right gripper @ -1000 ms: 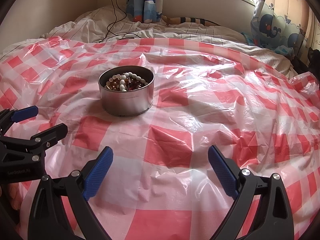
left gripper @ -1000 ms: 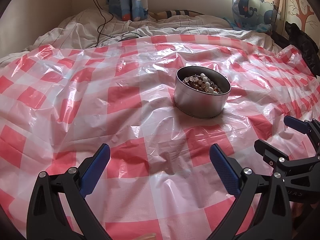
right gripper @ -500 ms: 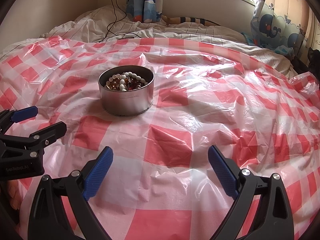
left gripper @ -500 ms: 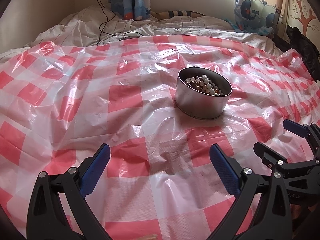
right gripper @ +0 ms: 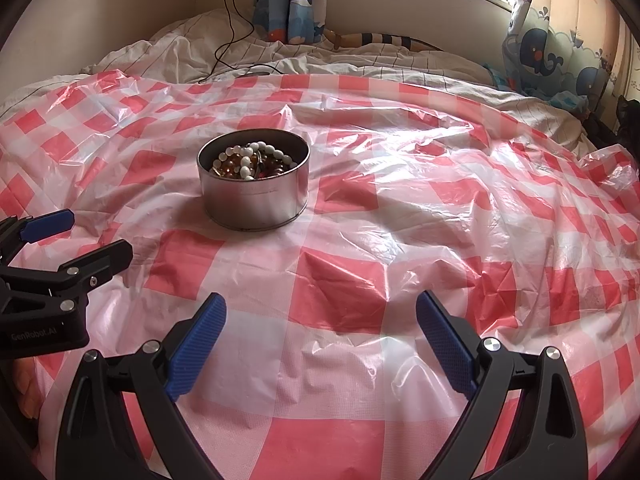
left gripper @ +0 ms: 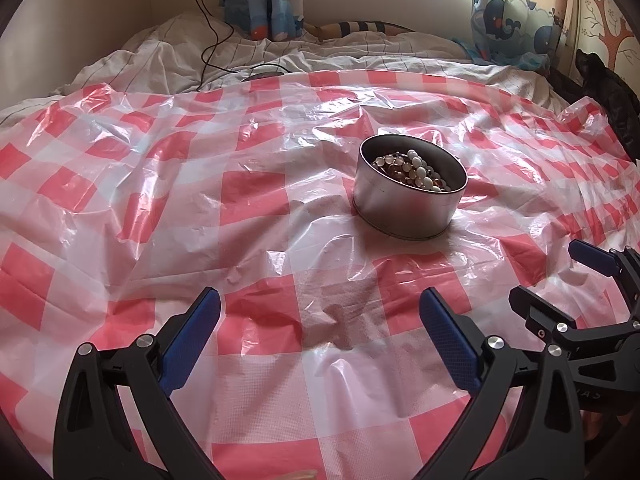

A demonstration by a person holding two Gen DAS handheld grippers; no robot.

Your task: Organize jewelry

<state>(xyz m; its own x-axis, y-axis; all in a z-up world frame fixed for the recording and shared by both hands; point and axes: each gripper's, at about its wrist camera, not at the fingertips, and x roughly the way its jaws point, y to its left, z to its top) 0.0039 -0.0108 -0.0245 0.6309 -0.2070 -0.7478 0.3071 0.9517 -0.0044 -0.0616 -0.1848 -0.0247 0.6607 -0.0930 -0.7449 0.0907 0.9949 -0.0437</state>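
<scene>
A round silver tin (left gripper: 408, 212) (right gripper: 256, 204) stands on the red-and-white checked plastic sheet. It holds a heap of bead jewelry (left gripper: 412, 170) (right gripper: 250, 160), white pearls over amber and dark beads. My left gripper (left gripper: 320, 320) hovers open over the sheet, short of the tin and a little left of it. My right gripper (right gripper: 320, 322) is open too, near the front, with the tin ahead to its left. Nothing sits between either pair of blue pads. Each gripper shows at the edge of the other's view: right gripper (left gripper: 560, 276), left gripper (right gripper: 80, 236).
The plastic sheet (left gripper: 160, 200) covers a bed with rumpled white bedding (left gripper: 168, 52) behind it. A black cable (left gripper: 208, 20) trails down from the wall onto the bedding. Whale-print curtains (right gripper: 560, 48) hang at the back, and a dark object (left gripper: 608, 88) lies at the right edge.
Both grippers stay open and almost still. The left wrist view has shifted slightly, so the tin sits a touch higher in it.
</scene>
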